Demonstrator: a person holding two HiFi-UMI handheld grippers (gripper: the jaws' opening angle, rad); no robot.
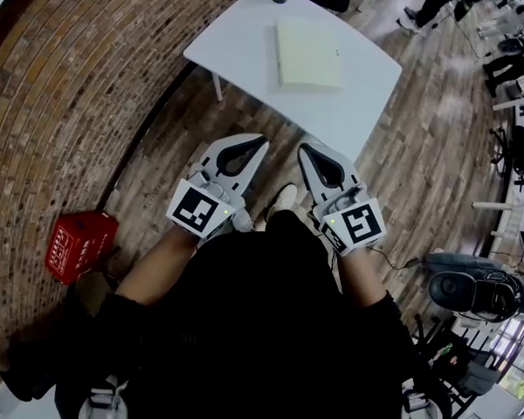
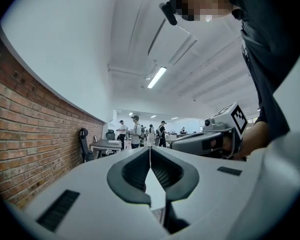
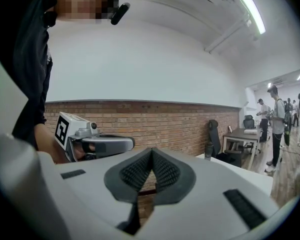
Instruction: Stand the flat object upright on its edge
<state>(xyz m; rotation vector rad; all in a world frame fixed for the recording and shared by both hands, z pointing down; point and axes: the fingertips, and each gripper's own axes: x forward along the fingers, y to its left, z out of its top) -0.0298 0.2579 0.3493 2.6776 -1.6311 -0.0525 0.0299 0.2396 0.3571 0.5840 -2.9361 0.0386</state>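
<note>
A red box (image 1: 80, 245) sits on the floor (image 1: 419, 147), well left of the white counter (image 1: 236, 46) and against the brick wall (image 1: 70, 77). The left gripper (image 1: 258, 141) and the right gripper (image 1: 304, 150) hang side by side just short of the counter's near edge, each with its jaws closed together and empty. The pale flat object (image 1: 307, 53) lies flat on the counter, well apart from both pairs of jaws.

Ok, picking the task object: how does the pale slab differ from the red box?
The pale slab is cream and thin, the red box red and blockier. The slab lies flat on the table; the box sits on the floor. Neither is being held.
</note>
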